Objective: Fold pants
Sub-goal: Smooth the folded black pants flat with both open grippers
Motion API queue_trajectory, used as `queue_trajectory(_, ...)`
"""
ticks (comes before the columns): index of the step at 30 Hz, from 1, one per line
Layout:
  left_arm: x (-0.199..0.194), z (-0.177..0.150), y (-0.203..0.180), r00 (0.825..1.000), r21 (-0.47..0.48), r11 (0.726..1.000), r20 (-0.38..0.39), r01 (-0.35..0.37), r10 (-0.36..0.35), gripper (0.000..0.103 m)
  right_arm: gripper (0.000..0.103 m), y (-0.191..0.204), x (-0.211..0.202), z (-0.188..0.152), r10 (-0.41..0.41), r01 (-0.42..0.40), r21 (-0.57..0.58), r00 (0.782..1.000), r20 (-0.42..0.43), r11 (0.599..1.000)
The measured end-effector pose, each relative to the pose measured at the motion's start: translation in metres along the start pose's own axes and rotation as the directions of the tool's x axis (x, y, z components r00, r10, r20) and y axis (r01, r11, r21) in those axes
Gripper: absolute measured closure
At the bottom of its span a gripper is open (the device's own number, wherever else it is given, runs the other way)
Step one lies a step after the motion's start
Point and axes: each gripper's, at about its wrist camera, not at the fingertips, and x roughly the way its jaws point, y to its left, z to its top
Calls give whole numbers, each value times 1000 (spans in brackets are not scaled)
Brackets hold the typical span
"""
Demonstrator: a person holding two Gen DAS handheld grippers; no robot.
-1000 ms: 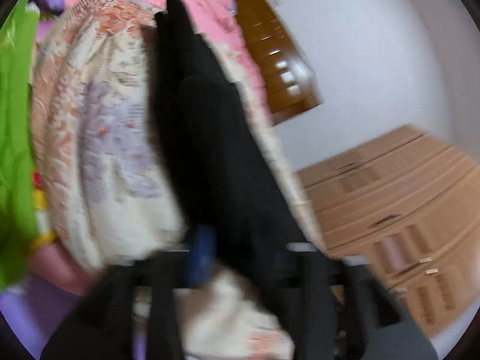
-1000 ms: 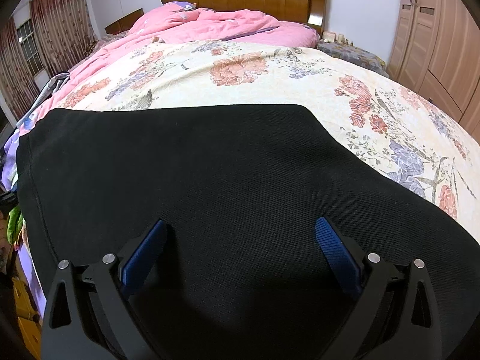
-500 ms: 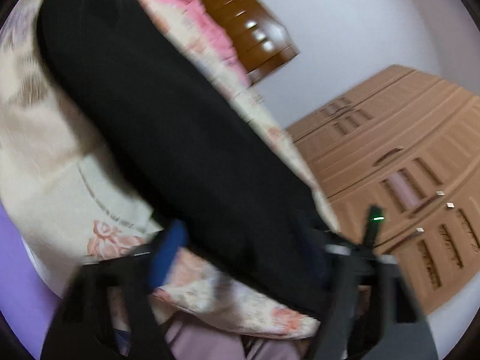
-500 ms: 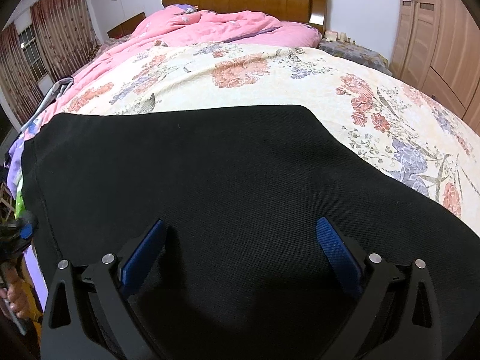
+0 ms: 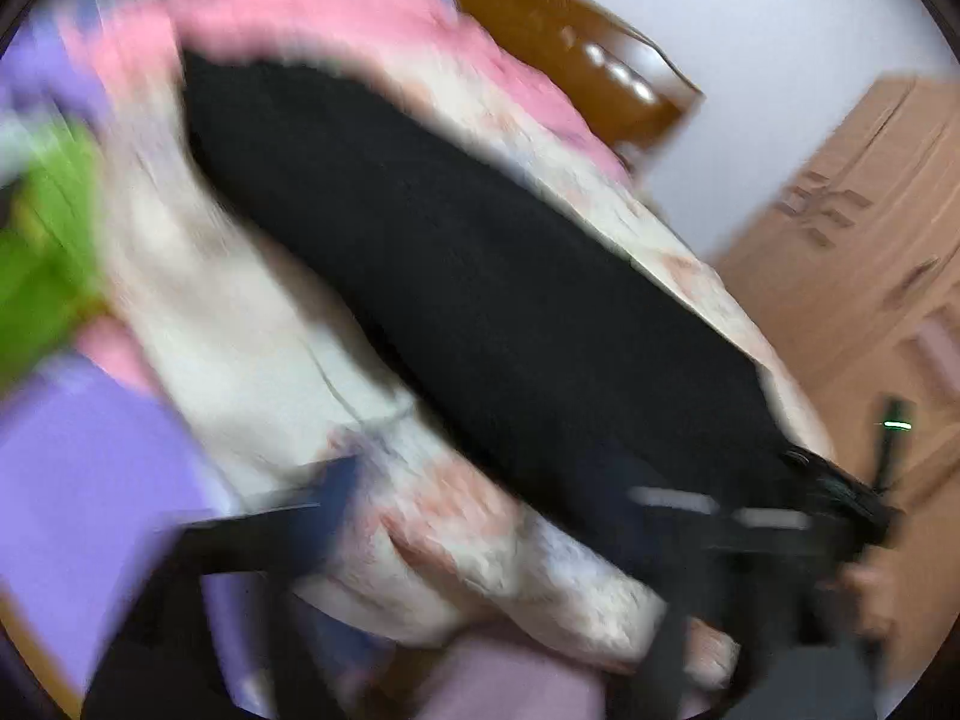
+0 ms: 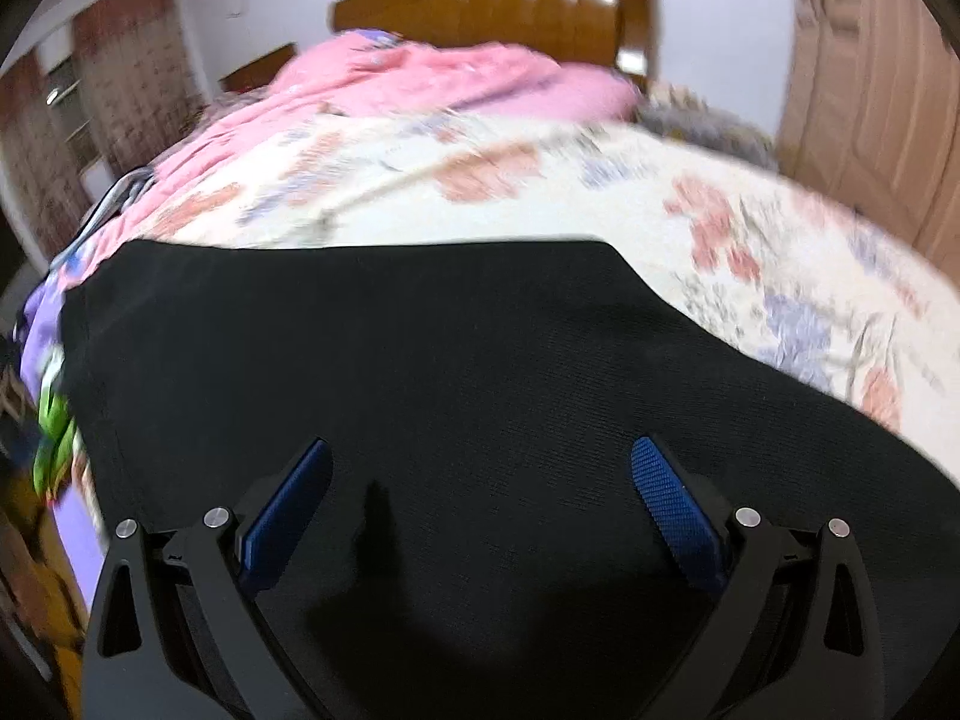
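Note:
The black pants [image 6: 420,372] lie flat in a broad folded slab on the floral bedspread [image 6: 600,180]. My right gripper [image 6: 480,477] hovers just over their near part, open, its blue pads [image 6: 657,480] wide apart and clear of the cloth. In the blurred left wrist view the pants [image 5: 480,276] run diagonally across the bed. My left gripper [image 5: 504,504] is at the bed's near edge, and its jaws are opening. Its blue pad [image 5: 336,498] stands over the bedspread [image 5: 252,330], and the other finger is dark against the pants' edge. Neither finger grips anything.
A pink quilt [image 6: 456,78] and a wooden headboard [image 6: 498,6] lie at the bed's far end. Wooden wardrobe doors [image 6: 870,90] stand on the right. Green cloth [image 5: 42,264] and a purple sheet [image 5: 90,480] hang by the bed's side. Curtains [image 6: 120,78] cover the left wall.
A second ago black cloth hung up between the left jaws. Now the pants lie flat and the left jaws stand wide, the view having swung. The right gripper lifted slightly.

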Motion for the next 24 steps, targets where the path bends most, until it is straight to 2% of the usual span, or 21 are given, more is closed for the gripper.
queue_trajectory(1, -12, 3, -12, 997, 51, 999, 73, 10, -14, 2, 6, 12, -5, -3, 9, -9, -44, 1000, 3, 999)
queue_trajectory(2, -18, 8, -27, 994, 116, 993, 103, 30, -42, 2, 6, 25, -9, -6, 9, -9, -95, 1000, 3, 995)
queue_trajectory(3, -17, 14, -47, 993, 193, 980, 97, 47, -67, 2, 6, 42, -11, -12, -14, 13, -172, 1000, -1, 985)
queue_trajectory(5, 0, 22, -77, 995, 271, 959, 38, 81, -95, 2, 6, 61, -8, -26, -79, 65, -277, 996, -38, 959)
queue_trajectory(6, 19, 24, -90, 995, 296, 950, -21, 99, -97, 2, 6, 68, -3, -40, -119, 83, -329, 989, -90, 941)
queue_trajectory(7, 44, 24, -99, 995, 310, 947, -81, 79, -56, 2, 5, 68, -4, -48, -127, 89, -341, 988, -91, 936)
queue_trajectory(8, 66, 20, -104, 990, 317, 947, -141, 49, -4, 2, 5, 59, -15, -55, -95, 72, -301, 994, -60, 951)
queue_trajectory(9, 87, 15, -108, 978, 322, 946, -207, 33, 37, 2, 5, 50, -19, -60, -69, 44, -267, 994, -83, 963)
queue_trajectory(10, 107, 7, -111, 958, 331, 944, -271, 4, 91, 2, 5, 39, -24, -62, -33, 10, -224, 994, -102, 975)
queue_trajectory(11, 110, -1, -121, 965, 406, 912, -214, -56, 154, 2, 5, 26, -31, -64, 7, -32, -180, 990, -139, 983)
queue_trajectory(12, 112, -12, -133, 956, 483, 867, -175, -127, 237, 2, 5, 11, -45, -68, 20, -42, -158, 990, -139, 987)
queue_trajectory(13, 110, -16, -139, 951, 503, 850, -156, -155, 266, 2, 5, -1, -58, -70, -3, -12, -150, 995, -101, 989)
queue_trajectory(14, 104, -17, -143, 953, 502, 848, -134, -170, 270, 2, 5, -22, -77, -73, -46, 41, -117, 998, -42, 992)
queue_trajectory(16, 88, -19, -158, 975, 497, 862, -124, -99, 184, 2, 5, -56, -98, -78, -101, 102, -30, 995, 18, 994)
queue_trajectory(17, 81, -21, -173, 984, 519, 852, -103, -71, 145, 2, 5, -75, -106, -80, -130, 129, 22, 991, 45, 991)
queue_trajectory(19, 80, -31, -201, 989, 587, 809, -98, -32, 110, 2, 5, -118, -117, -90, -192, 184, 140, 980, 47, 973)
queue_trajectory(21, 91, -49, -237, 988, 667, 745, -130, 22, 88, 2, 5, -151, -122, -105, -266, 260, 206, 964, 1, 943)
queue_trajectory(23, 101, -65, -259, 984, 713, 700, -154, 45, 93, 2, 5, -170, -123, -122, -342, 345, 200, 938, -47, 917)
queue_trajectory(24, 110, -75, -268, 978, 725, 686, -178, 58, 106, 2, 5, -180, -120, -134, -319, 329, 185, 944, -84, 926)
